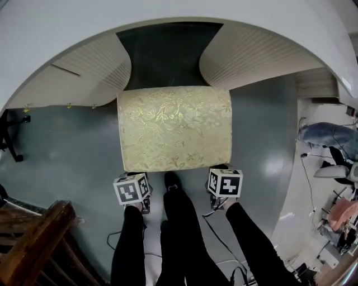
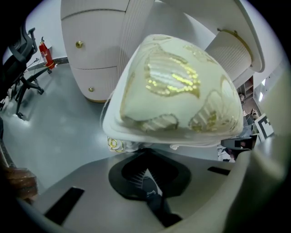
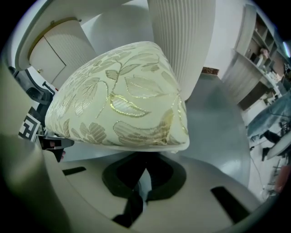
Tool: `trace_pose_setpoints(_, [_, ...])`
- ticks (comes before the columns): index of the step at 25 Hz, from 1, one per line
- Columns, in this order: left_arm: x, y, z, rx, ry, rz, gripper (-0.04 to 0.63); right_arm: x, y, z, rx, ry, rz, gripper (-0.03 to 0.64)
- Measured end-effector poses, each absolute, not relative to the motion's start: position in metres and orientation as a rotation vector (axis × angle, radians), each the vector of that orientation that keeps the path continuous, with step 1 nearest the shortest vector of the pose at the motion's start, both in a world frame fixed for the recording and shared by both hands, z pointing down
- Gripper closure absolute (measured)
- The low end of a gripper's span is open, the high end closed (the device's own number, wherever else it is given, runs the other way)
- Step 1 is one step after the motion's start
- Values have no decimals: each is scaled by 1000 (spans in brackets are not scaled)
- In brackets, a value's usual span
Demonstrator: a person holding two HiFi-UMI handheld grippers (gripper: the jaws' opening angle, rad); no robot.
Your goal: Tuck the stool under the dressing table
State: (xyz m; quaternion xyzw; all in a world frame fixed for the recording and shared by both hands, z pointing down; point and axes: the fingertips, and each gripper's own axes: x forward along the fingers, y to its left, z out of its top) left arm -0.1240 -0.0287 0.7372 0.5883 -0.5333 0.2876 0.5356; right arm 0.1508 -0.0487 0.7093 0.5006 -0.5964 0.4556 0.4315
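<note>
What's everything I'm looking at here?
Dressing table: one, white, ribbed cabinets either side, far end.
Stool: one, cream and gold, at its opening.
Floor: grey, all around.
Wooden furniture: one, brown, lower left.
Office chair: one, black, far left.
Fire extinguisher: one, red, beside it.
Cables: several, dark, floor at right.
Legs: two, black trousers, behind the stool.
Left gripper: one, grey, stool's near left corner, jaws together.
Right gripper: one, grey, near right corner, jaws together.

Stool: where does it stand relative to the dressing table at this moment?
In the head view's centre, the stool stands with its far edge at the dark knee gap of the dressing table, between its two ribbed pedestals.
</note>
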Motion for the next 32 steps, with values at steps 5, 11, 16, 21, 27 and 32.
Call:
trace_pose_setpoints(5, [-125, -59, 738, 1413, -1271, 646, 588, 141, -66, 714, 1239, -1504, 1115, 612])
trace_pose_setpoints(11, [-113, -88, 733, 1465, -1245, 643, 588, 141, -92, 711, 1271, -1516, 1101, 613])
trace_pose_setpoints(16, [-111, -94, 733, 1461, -1241, 610, 588, 144, -107, 712, 1289, -1515, 1107, 612])
trace_pose_setpoints(21, [-112, -104, 733, 1453, -1231, 598, 588, 142, -118, 712, 1291, -1515, 1089, 612])
trace_pose_setpoints(27, [-113, -121, 731, 1475, -1236, 610, 588, 140, -131, 711, 1290, -1533, 1095, 612])
trace_pose_setpoints(32, [-117, -155, 726, 1517, -1223, 639, 588, 134, -167, 707, 1314, -1548, 1082, 613])
